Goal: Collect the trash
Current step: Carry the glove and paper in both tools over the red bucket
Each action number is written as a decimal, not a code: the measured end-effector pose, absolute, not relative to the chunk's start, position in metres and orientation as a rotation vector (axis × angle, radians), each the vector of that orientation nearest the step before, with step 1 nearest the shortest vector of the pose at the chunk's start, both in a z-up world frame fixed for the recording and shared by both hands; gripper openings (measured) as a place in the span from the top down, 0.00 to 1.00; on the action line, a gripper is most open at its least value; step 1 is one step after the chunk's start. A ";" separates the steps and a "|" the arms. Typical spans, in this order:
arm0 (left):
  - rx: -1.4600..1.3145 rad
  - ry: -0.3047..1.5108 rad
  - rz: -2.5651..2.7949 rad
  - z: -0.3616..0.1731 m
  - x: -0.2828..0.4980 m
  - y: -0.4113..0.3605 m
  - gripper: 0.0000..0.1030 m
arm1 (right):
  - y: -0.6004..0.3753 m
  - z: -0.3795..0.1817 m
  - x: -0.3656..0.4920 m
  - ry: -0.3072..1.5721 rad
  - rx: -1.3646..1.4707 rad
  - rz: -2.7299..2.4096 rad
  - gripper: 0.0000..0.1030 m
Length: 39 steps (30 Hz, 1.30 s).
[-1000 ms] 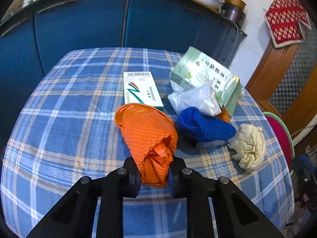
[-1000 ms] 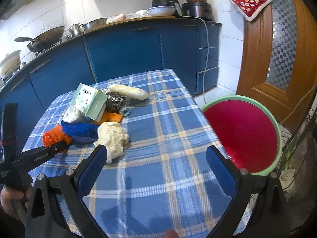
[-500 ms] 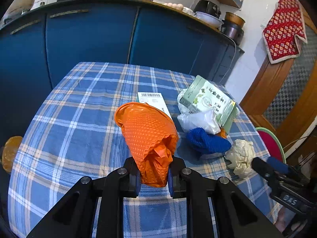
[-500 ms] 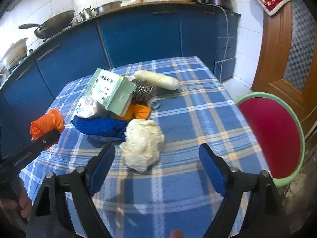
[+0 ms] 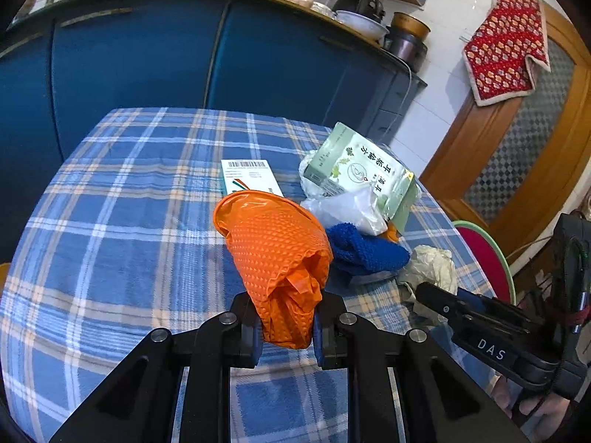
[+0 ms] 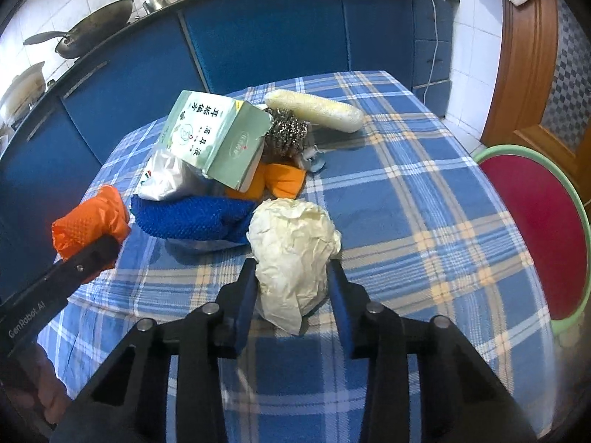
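My left gripper (image 5: 286,326) pinches the orange glove (image 5: 275,258) above the counter (image 5: 110,243); my right gripper (image 6: 291,295), jaws just closing, brackets the crumpled paper (image 6: 291,247) resting there, contact unclear.

Two close downward wrist views, shared table (image 5: 110,243)

Table under a blue plaid cloth, clutter bunched toward its far side

The table (image 6: 424,192) carries a flat white carton (image 5: 249,177) near the middle, a blue knitted cloth (image 6: 192,217) with an orange cloth (image 6: 280,181) behind it, a crumpled paper ball (image 6: 291,247) nearer the front edge, a steel scourer (image 6: 286,134) and a pale loofah roll (image 6: 314,110) toward the far edge. A green box (image 6: 218,140) leans on a plastic bag (image 6: 166,177).
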<state>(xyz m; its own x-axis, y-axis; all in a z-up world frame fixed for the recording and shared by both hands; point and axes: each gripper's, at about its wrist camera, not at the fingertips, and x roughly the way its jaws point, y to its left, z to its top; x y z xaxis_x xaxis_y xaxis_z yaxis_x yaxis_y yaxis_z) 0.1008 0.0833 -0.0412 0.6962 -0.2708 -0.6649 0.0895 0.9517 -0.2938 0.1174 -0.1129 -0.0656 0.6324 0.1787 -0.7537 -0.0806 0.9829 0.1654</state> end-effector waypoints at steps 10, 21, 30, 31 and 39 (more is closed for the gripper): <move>-0.241 0.744 -0.188 -0.029 0.094 0.077 0.80 | -0.129 -0.055 0.104 0.832 0.158 0.151 0.65; -0.211 0.708 -0.208 -0.002 0.080 0.050 0.80 | -0.156 -0.028 0.077 0.752 0.187 0.157 0.65; -0.199 0.708 -0.262 0.010 0.076 0.020 0.80 | -0.188 -0.011 0.055 0.688 0.216 0.138 0.65; -0.193 0.709 -0.270 0.012 0.076 0.015 0.80 | -0.193 -0.009 0.053 0.680 0.218 0.130 0.65; -0.153 0.713 -0.328 0.021 0.079 -0.021 0.80 | -0.224 -0.002 0.043 0.628 0.258 0.090 0.65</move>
<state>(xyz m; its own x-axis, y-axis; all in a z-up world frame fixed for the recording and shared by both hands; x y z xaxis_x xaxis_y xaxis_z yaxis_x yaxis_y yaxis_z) 0.0790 -0.0213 0.0215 0.7078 -0.3460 -0.6158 0.2429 0.9379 -0.2479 0.0433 -0.2238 -0.0017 0.8064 0.1612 -0.5690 -0.0053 0.9641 0.2655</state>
